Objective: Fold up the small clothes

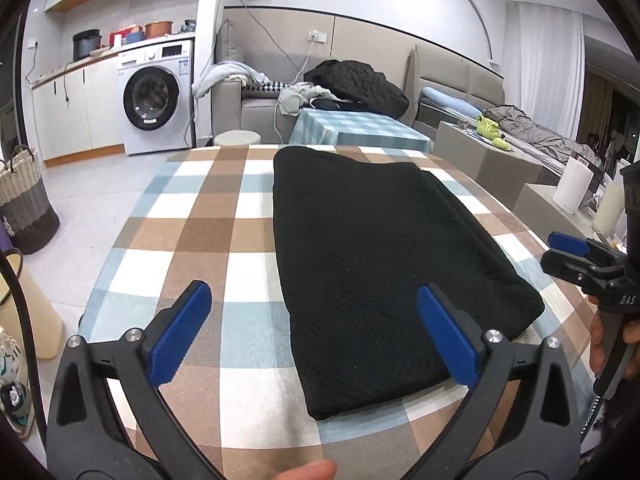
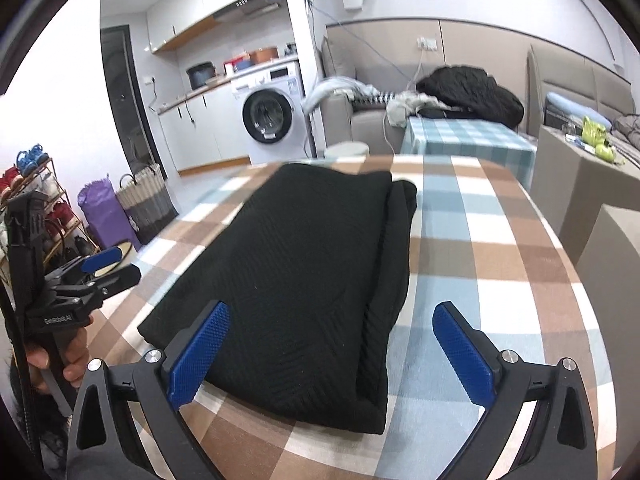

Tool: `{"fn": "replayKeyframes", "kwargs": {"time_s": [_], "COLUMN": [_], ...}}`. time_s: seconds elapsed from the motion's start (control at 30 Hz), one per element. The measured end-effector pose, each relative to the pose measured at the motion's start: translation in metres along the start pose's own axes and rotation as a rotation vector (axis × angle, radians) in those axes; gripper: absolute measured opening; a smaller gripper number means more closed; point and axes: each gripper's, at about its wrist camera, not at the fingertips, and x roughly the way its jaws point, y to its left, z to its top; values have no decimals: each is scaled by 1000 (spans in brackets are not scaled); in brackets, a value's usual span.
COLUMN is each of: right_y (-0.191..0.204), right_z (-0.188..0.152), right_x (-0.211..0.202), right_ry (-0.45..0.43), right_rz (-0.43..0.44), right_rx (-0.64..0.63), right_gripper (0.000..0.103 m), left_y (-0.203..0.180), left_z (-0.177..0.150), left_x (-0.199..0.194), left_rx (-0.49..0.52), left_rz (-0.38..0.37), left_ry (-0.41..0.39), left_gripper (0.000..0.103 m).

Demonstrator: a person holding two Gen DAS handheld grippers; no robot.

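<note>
Folded black knit garment (image 1: 384,264) lying flat on a checked tablecloth (image 1: 200,232).
The left gripper (image 1: 316,332) and right gripper (image 2: 332,344) hover at the garment's near end, both with jaws spread wide, grasping nothing.

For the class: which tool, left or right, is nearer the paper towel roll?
Right. The right tool hangs just beside the paper towel roll; the left tool sits across the black garment, farther off.
</note>
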Motion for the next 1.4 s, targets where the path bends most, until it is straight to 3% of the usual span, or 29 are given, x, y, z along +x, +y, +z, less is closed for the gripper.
{"fn": "replayKeyframes", "kwargs": {"time_s": [0.43,0.73,1.4], "right_y": [10,-1,-2], "right_z": [-10,-24,-31], "right_x": [-16,-32,-28], "right_ry": [-118,-184,-195], "right_rz": [19,47,47], "right_rx": [-89,-66,-74], "right_gripper": [103,103,103], "left_y": [-5,-13,-12], "left_z": [-18,-23,-25], "left_x": [-7,-19,-23], "left_rx": [24,62,62], "left_rz": [-8,-21,-34], "left_ry": [-66,-112,-121], "left_gripper": [102,102,102]}}
